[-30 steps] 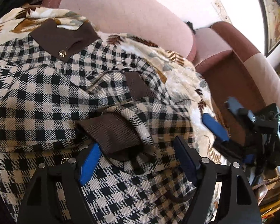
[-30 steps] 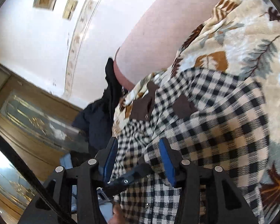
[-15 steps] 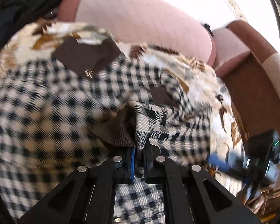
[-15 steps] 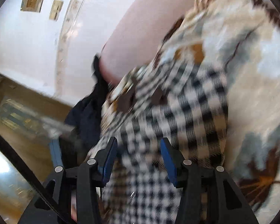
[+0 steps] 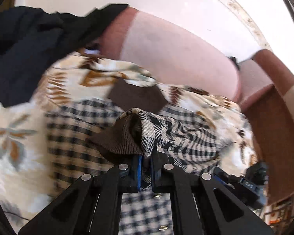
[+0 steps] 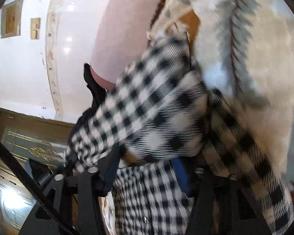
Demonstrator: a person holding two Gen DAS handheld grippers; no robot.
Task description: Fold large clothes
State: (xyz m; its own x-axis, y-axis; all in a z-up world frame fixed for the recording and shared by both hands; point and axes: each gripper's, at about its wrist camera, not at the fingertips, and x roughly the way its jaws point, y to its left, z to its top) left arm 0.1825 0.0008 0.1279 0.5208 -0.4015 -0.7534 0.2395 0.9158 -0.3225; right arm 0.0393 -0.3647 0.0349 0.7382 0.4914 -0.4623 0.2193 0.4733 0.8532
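The left gripper was clamped tight on the sleeve end of the checked shirt, its blue pads pressed together with cloth bunched between them. Just ahead of its tips the brown ribbed cuff stood up in a lump, and the sleeve trailed off to the gripper's right. Beyond the cuff the shirt's body lay spread on a leaf-patterned blanket over a pink sofa, with the brown collar farther ahead. A dark garment was heaped far off to the upper left.

The right gripper had its fingers standing apart, with checked cloth draped over and between them. The picture was smeared, so whether the pads bore on any fabric could not be told; it looked unclenched.

Judging from this, a sleeve was being carried across the body for a fold. The main risk seemed to be the grip itself: only the cuff and a small pinch of sleeve sat between the left pads, so a quick pull could tug it free. Dragging the sleeve low could also rumple the flat body beneath, or catch the loose blanket and haul it along. With the right fingers spread, nothing held the shirt down, so the whole garment might slide instead of folding.
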